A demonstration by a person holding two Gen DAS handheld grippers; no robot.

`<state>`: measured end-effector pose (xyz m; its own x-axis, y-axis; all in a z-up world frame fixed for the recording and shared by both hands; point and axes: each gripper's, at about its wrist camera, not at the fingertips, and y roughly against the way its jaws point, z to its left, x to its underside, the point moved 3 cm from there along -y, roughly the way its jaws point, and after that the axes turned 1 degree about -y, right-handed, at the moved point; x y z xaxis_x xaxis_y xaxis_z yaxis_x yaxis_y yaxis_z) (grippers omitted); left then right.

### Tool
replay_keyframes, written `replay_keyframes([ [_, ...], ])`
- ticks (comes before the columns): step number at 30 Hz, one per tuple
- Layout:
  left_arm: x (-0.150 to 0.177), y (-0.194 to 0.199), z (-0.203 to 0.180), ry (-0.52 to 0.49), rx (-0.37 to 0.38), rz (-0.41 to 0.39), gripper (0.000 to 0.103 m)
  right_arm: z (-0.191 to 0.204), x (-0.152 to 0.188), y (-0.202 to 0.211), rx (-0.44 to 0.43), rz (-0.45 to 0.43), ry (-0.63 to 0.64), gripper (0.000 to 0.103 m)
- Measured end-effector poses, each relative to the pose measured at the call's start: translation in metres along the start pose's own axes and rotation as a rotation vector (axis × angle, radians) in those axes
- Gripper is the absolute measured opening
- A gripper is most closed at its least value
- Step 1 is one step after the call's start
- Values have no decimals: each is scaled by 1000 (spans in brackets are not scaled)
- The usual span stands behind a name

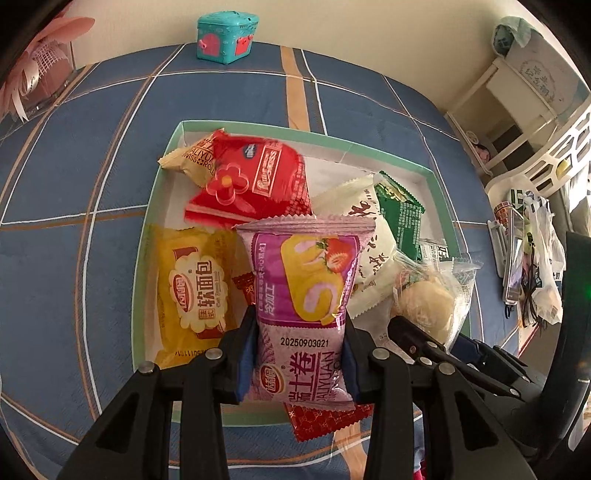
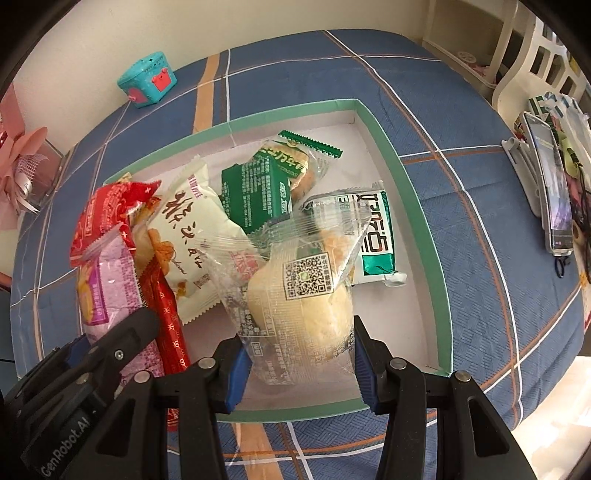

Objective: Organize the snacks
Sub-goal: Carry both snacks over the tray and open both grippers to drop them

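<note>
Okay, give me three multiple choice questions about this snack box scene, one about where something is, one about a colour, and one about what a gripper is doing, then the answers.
1. Where is the yellow soft-bread packet?
A. Inside the green-rimmed box, left side in the left wrist view
B. On the blue plaid cloth outside the box
C. On top of the teal toy box

2. What colour is the roll-cake packet in the left gripper?
A. Green
B. Pink-purple
C. Orange

3. What is the right gripper doing?
A. Hanging open over bare cloth
B. Pinching the box rim
C. Fingers closed on the clear-wrapped pastry

Answers: 1 A, it lies flat within the rim. 2 B, the wrapper is pink-purple with a strawberry roll picture. 3 C, the blue pads press both sides of the clear wrapper.
</note>
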<state>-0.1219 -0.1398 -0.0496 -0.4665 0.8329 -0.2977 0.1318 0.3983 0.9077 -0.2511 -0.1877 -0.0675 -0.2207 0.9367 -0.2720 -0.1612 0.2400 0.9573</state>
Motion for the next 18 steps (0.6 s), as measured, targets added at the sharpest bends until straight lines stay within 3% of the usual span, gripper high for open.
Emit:
replay_keyframes([
  [3, 0, 0, 1, 7, 4, 9, 45, -1, -1, -2, -4, 5, -4, 53],
  [5, 0, 2, 2, 8, -7, 6, 56, -5, -4, -5, -1, 9, -15, 53],
  [7, 1, 4, 3, 10, 11, 11, 60, -7, -4, -5, 3, 12, -24, 53],
  [18, 4, 27, 3, -15, 0, -10, 78, -12, -5, 5, 1, -21, -24, 58],
])
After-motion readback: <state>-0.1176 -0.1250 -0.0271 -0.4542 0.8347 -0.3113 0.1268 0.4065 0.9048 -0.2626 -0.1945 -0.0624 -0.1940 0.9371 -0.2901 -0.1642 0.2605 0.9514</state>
